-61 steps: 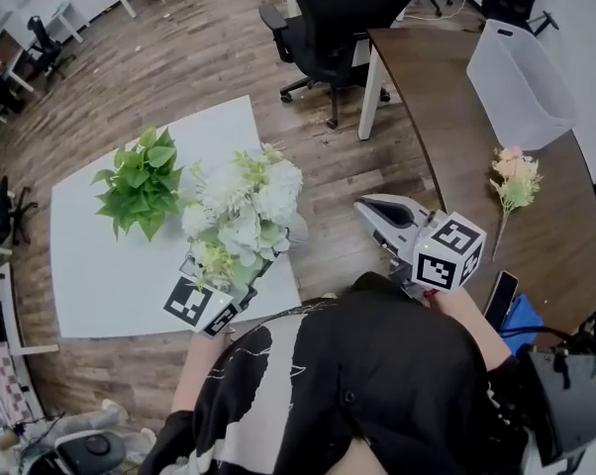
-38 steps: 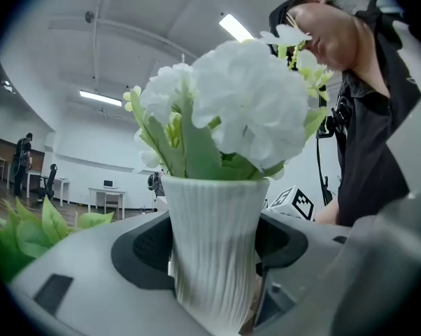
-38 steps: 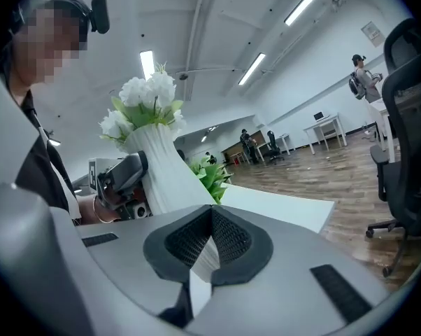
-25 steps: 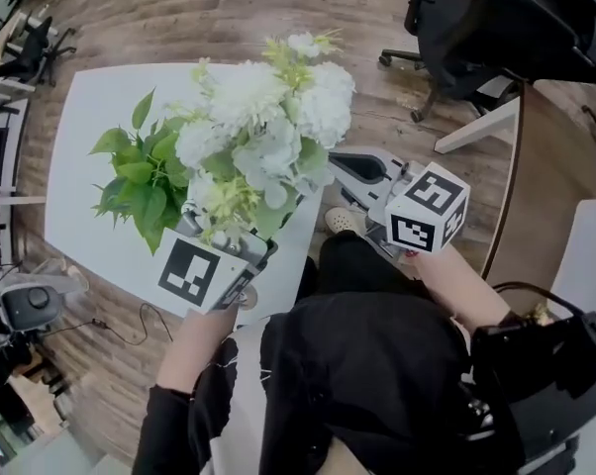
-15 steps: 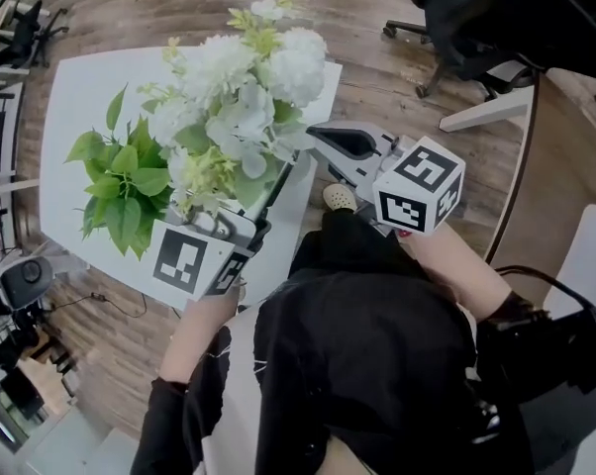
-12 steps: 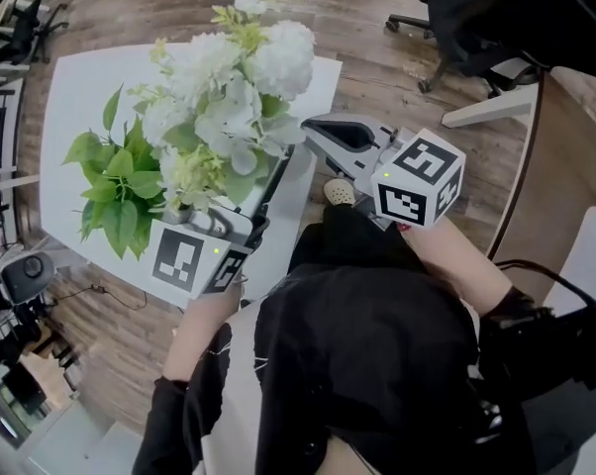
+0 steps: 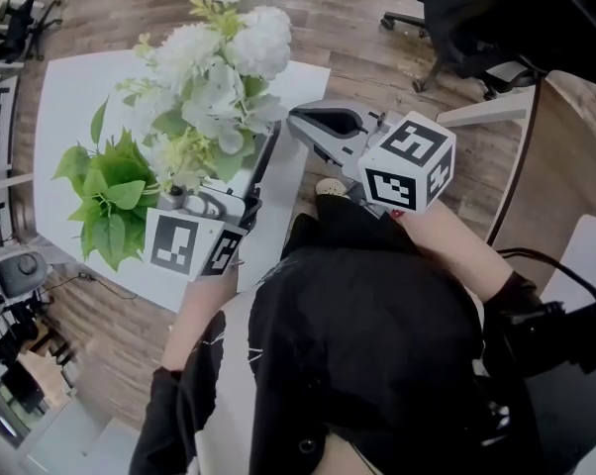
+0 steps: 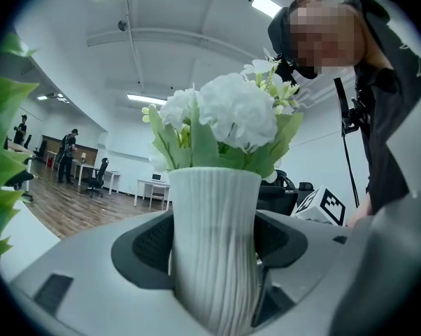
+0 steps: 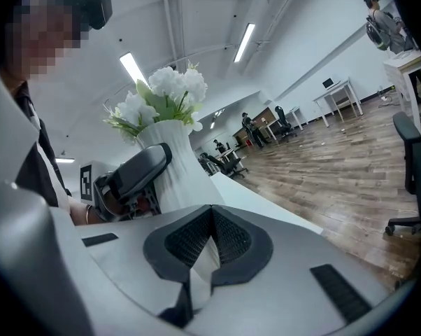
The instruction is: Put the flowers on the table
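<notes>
Since a second ago the flowers (image 7: 214, 57) have come further in over the white table (image 7: 70, 97) and a little lower, with the right claw (image 7: 323, 127) trailing beside them. The left claw (image 8: 214, 247) has its jaws spread wide, pads pressed on either side of the ribbed white vase (image 8: 214, 215), which it keeps upright, probably so that the base can meet the tabletop flat. Whether the base touches the table yet cannot be told. The right claw has its jaws closed together and holds nothing; it seems kept near only as a spare. The vase hangs just beside a green plant (image 7: 105, 196), so it needs to be set down clear of the leaves.
</notes>
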`<move>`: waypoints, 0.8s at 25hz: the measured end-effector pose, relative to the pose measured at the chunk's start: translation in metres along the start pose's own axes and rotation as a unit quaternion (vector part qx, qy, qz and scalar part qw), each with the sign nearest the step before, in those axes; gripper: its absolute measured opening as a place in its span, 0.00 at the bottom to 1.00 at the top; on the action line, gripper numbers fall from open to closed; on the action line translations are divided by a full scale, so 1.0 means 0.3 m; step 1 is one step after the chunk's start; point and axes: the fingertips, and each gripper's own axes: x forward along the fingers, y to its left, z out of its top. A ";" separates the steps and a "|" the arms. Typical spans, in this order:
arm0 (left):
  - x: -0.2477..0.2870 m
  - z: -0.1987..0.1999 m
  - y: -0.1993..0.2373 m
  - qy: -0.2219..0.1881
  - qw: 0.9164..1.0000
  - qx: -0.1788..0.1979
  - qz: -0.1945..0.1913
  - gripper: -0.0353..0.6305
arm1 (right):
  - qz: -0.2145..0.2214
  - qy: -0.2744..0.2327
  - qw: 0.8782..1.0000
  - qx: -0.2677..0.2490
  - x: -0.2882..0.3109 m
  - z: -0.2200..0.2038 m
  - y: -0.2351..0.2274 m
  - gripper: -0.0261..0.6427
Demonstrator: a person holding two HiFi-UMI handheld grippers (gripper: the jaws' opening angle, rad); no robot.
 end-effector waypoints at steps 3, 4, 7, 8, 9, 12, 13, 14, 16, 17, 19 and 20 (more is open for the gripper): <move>-0.014 0.011 0.011 -0.005 1.000 0.005 0.008 0.56 | 0.003 0.002 1.000 -0.003 0.009 0.001 0.022 0.06; -0.025 0.018 0.014 -0.005 1.000 0.008 0.008 0.56 | 0.003 0.001 1.000 -0.002 0.014 0.000 0.035 0.06; -0.048 0.018 0.028 -0.006 1.000 0.015 0.008 0.56 | 0.003 0.002 1.000 0.000 0.034 -0.007 0.053 0.06; -0.050 0.016 0.030 -0.008 1.000 0.016 0.009 0.56 | 0.003 0.003 1.000 0.001 0.037 -0.008 0.051 0.06; -0.049 0.015 0.031 -0.010 1.000 0.017 0.011 0.56 | 0.003 0.004 1.000 0.000 0.037 -0.007 0.048 0.06; -0.045 0.018 0.030 -0.014 1.000 0.017 0.016 0.56 | 0.008 0.006 1.000 0.001 0.034 0.001 0.040 0.06; -0.044 0.018 0.031 -0.014 1.000 0.017 0.018 0.56 | 0.010 0.008 1.000 0.001 0.035 0.003 0.038 0.06; -0.042 0.017 0.032 -0.012 1.000 0.018 0.020 0.56 | 0.011 0.010 1.000 0.001 0.037 0.004 0.036 0.06; -0.038 0.013 0.034 -0.008 1.000 0.022 0.020 0.56 | 0.010 0.012 1.000 -0.002 0.042 0.004 0.030 0.06; -0.036 0.011 0.036 -0.007 1.000 0.024 0.019 0.56 | 0.009 0.013 1.000 -0.005 0.043 0.005 0.028 0.06; -0.034 0.009 0.037 -0.004 0.999 0.027 0.018 0.56 | 0.008 0.013 1.000 -0.007 0.046 0.006 0.027 0.06; -0.034 0.008 0.039 -0.003 0.999 0.027 0.019 0.56 | 0.010 0.013 1.000 -0.007 0.046 0.008 0.028 0.06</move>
